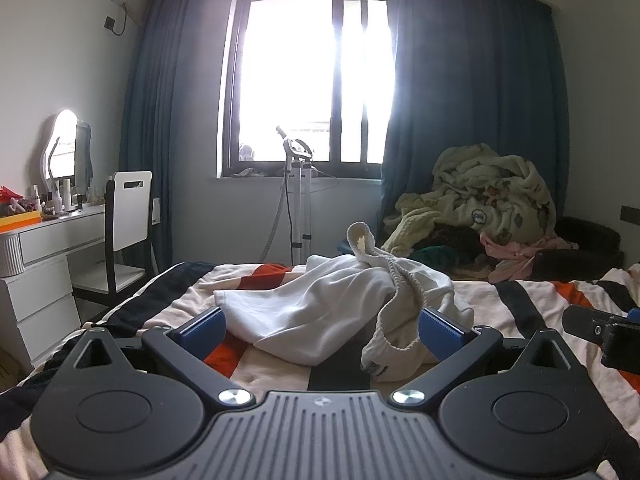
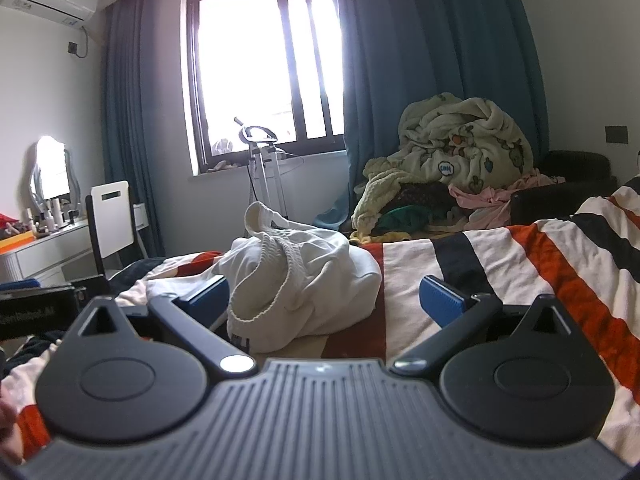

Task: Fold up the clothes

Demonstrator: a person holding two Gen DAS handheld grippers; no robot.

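Note:
A crumpled white garment [image 1: 320, 304] with a ribbed waistband lies in a heap on the striped bedspread [image 1: 520, 300]; it also shows in the right wrist view [image 2: 304, 280]. My left gripper [image 1: 322, 326] is open, its blue pads on either side of the garment's near edge, holding nothing. My right gripper [image 2: 332, 300] is open and empty, just short of the garment's right part. The right gripper's body shows at the right edge of the left wrist view [image 1: 600, 330].
A pile of blankets and clothes [image 1: 480, 208] sits past the bed's far right. A white dresser [image 1: 44, 264] and chair [image 1: 124, 224] stand to the left. A garment steamer [image 1: 296, 200] stands under the window. Striped bedspread [image 2: 520, 272] extends to the right.

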